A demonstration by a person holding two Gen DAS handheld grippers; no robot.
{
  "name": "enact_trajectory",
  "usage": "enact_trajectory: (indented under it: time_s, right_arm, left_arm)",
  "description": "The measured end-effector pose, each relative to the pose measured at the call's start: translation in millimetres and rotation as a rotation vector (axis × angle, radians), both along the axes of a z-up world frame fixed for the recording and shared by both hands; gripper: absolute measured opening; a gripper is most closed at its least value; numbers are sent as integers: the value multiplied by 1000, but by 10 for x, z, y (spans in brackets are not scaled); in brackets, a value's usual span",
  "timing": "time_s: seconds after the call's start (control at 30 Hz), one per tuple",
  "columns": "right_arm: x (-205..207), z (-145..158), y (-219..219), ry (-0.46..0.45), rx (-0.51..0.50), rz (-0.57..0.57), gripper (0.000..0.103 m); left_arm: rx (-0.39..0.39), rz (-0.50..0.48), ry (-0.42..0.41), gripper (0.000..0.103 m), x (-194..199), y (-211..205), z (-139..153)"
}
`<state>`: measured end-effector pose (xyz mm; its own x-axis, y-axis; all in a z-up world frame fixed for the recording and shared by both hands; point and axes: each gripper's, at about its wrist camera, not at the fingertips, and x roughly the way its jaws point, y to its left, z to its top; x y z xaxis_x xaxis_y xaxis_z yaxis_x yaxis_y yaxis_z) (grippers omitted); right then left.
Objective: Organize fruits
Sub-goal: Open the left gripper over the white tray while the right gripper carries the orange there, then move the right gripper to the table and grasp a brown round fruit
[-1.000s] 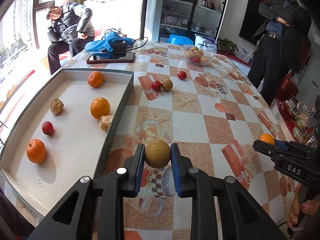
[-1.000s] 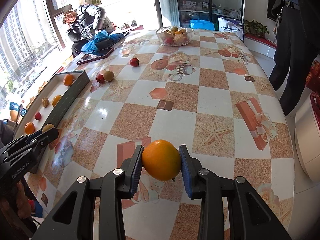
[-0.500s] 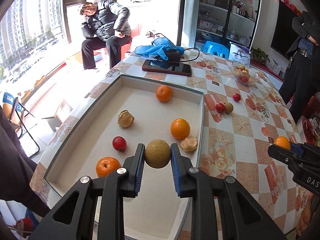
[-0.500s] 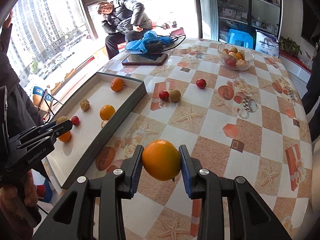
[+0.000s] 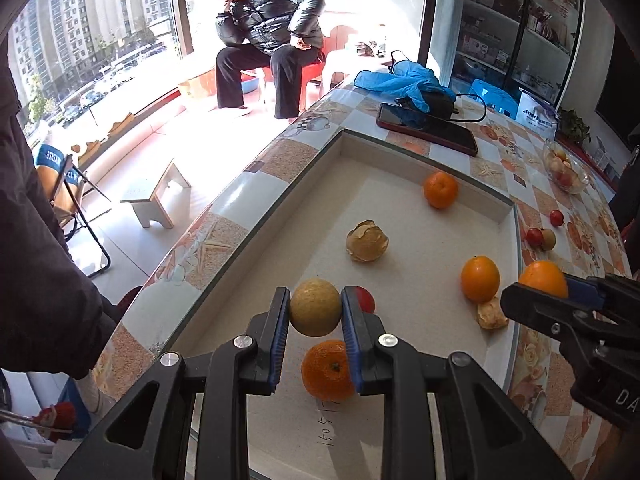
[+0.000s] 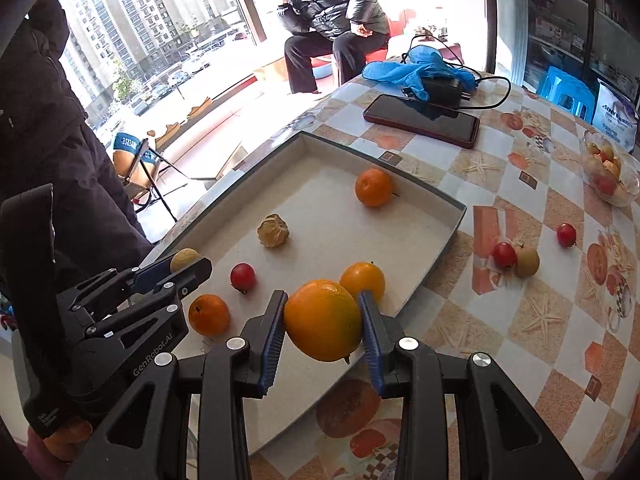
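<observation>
Fruit is clamped in both of your grippers, and both hang over the near end of the tray. Your left gripper has its fingers closed on a tan round fruit, pinched across its middle with nothing sagging. Your right gripper has its fingers closed on a large orange, gripped the same way.

What the coming move turns on is what lies straight below each load. Under your left gripper, the tangerine sits on the tray floor just under the fingers, and a small red fruit peeks out just beyond the right finger. Letting go there would likely drop the tan fruit onto one of them, so the bare tray floor to the left of the tangerine looks the safer spot. From the right wrist view, your large orange hangs over the tray's near right edge, with another orange just behind it; the tray floor between that fruit and the tangerine is open.

Your left gripper is farther inside the tray, so it seems the nearer one to a clean set-down. Both fruits are round and will probably roll, so lower them close to the floor before you ease the fingers apart. A husked fruit and a far orange lie deeper in the tray, well apart from either gripper. Three small fruits wait on the worktop beyond the tray's right wall.
</observation>
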<state>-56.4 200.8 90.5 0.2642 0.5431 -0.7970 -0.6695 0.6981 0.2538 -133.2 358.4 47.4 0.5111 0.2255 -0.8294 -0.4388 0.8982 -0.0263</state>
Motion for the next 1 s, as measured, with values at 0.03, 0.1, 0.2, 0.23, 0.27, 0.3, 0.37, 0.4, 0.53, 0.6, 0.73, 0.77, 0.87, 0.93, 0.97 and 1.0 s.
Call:
enact_trajectory:
  time_s: [0.03,0.1,0.2,0.23,0.27,0.3,0.37,0.4,0.53,0.6,0.73,0.77,0.87,0.93,0.97,1.0]
  right_arm:
    - [-12,-23,50,2,-4,11,37]
    - [-27,-56,117,2,-15,26,37]
    - [-49,-54,140,-7,-21,36,37]
    - [-51,-47,139,-5,-18,39,37]
    - [-51,-35,137,-2,-16,41,37]
    - [-49,-35,132,0,-16,41,37]
    - [-32,-40,117,4,-21,35,38]
    - [-14,-43,99,5,-24,29,44]
    - [83,-10,-94,-27,-14,-40,98]
    - [171,10,-241,-31,-11,-78,98]
    - [413,-85,-606,-4,-31,-185,98]
    - [485,-131,-719,12,-38,-219,98]
    - [699,-293,-1079,43,-77,-336,98]
    - [838,-393,-1308,41,-130,-417,98]
    - [904,-437,-1414,40,-153,-454,98]
    - [968,-480,-1509,43,-164,-488,98]
  left_arm:
    - [1,-1,4,28,2,7,-19]
    - [3,-1,11,28,7,21,-51]
    - [-3,0,19,28,24,31,-94]
    - [-1,0,19,28,27,23,-100]
    - [4,0,19,28,24,16,-104]
    - [9,-4,20,29,22,8,-108]
    - [16,-12,19,46,19,-18,-100]
    - [20,-14,13,64,31,-39,-90]
    - [47,-27,-34,79,-5,-103,15]
    - [45,-41,-36,79,22,-146,53]
    - [38,-78,-53,79,76,-273,148]
    - [34,-91,-57,79,96,-317,176]
    - [28,-143,-63,79,195,-489,267]
    - [15,-188,-71,79,285,-620,328]
    - [2,-211,-75,79,335,-686,351]
    - [-13,-236,-76,79,389,-762,366]
